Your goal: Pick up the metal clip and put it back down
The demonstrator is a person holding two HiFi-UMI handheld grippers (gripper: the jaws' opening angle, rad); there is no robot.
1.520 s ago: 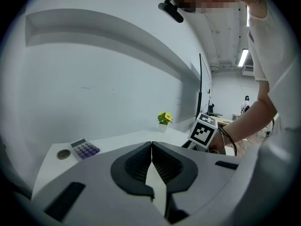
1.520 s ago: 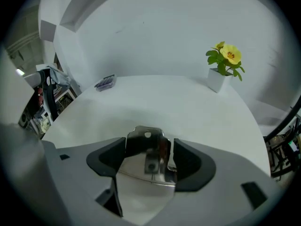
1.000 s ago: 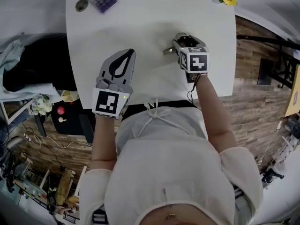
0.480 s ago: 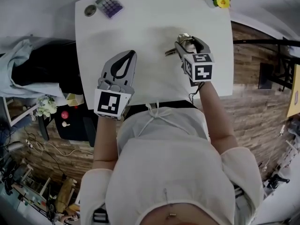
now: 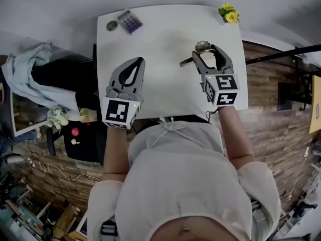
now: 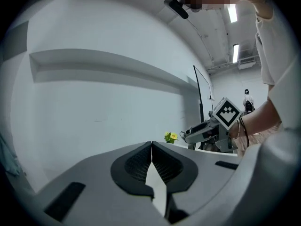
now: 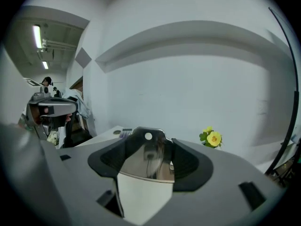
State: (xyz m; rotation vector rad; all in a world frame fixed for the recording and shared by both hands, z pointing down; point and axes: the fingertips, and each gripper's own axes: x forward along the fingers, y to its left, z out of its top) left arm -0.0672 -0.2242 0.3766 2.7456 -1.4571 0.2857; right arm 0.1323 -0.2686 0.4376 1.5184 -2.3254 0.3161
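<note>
The shiny metal clip (image 7: pixel 146 160) sits between the pads of my right gripper (image 7: pixel 149 149), which is shut on it. In the head view the right gripper (image 5: pixel 206 50) holds the clip (image 5: pixel 201 47) above the right part of the white table (image 5: pixel 160 39), with one clip handle (image 5: pixel 186 62) sticking out to the left. My left gripper (image 5: pixel 138 61) hovers over the table's left front part, its jaws shut with nothing in them. In the left gripper view its tips (image 6: pixel 151 145) meet, and the right gripper (image 6: pixel 207 131) shows at the right.
A purple calculator (image 5: pixel 129 21) and a small round object (image 5: pixel 111 25) lie at the table's far left corner. Yellow flowers (image 5: pixel 228 14) stand at the far right corner. A dark chair with cloth (image 5: pixel 55 74) is left of the table. A wood floor surrounds it.
The right gripper has risen from the table with the clip in its jaws and shifted a little to the right. The left gripper has kept its place.
</note>
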